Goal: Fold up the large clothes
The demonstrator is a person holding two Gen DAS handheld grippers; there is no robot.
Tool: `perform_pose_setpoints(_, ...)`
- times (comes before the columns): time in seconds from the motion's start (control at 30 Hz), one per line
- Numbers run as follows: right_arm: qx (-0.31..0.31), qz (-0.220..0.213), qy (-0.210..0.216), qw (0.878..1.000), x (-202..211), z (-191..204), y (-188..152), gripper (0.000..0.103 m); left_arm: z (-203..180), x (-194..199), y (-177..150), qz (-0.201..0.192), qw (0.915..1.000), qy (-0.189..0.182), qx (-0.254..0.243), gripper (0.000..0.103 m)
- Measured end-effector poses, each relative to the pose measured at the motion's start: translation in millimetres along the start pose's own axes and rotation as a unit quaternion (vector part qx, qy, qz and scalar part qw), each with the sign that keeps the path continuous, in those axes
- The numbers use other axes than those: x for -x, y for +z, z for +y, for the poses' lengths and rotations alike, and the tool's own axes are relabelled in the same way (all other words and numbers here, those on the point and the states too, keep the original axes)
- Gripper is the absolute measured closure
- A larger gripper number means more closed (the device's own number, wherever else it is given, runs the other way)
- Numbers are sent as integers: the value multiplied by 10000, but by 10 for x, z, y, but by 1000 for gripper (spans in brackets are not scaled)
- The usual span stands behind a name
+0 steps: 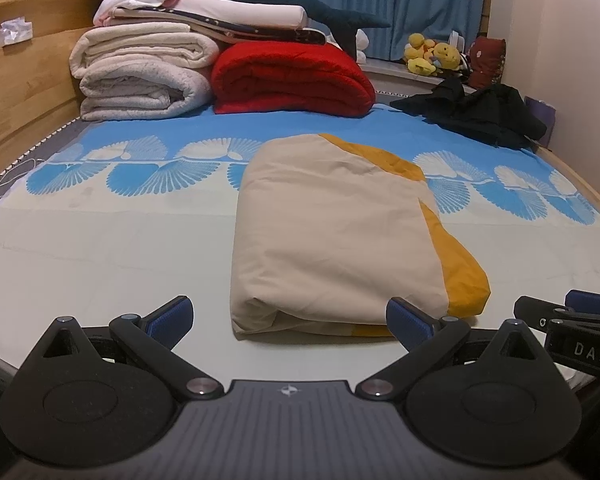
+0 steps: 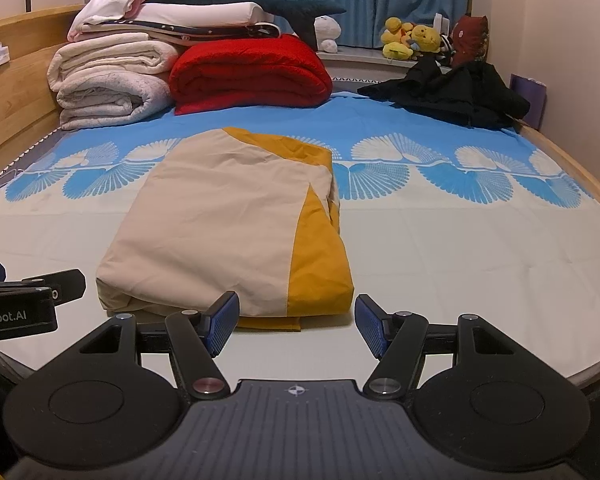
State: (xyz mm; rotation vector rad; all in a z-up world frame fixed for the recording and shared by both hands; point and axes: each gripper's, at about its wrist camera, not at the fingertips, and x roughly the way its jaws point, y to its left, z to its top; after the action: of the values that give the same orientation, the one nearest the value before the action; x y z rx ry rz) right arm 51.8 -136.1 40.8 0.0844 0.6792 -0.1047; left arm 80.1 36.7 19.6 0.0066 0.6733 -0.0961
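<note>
Left wrist view shows the left gripper [image 1: 290,322] with its blue-padded jaws spread wide and holding nothing, poised low over the bed sheet [image 1: 100,248]. Directly ahead lies the folded cream-and-mustard cover [image 1: 332,236], a rectangular bundle resting flat on the sheet. Its long axis runs away from the gripper toward the stacked blankets [image 1: 148,76] and red blanket [image 1: 292,80] at the far end of the bed. The near folded edge sits just beyond the fingertips, slightly right of centre between them.

Right wrist view shows the right gripper [image 2: 296,326] likewise parted and empty. Here the near edge of the folded cover [image 2: 220,232] lies just ahead and to the left, with the mustard panel closest to the left pad. The other tool is visible at the far left margin.

Both grippers stand about equally near the bundle's near end, one toward each corner. Judgement: folding appears largely complete; any further fold would take the near edge away along the long axis. A crumpled black garment [image 2: 452,88] lies well apart at the far right.
</note>
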Motion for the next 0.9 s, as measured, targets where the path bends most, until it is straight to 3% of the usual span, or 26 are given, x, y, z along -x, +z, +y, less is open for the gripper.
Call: perform_pose_setpoints(0.9,10,10,1,10000,-1,21,1,37,-23,-3,-7,-2,9999,-76,-95,0)
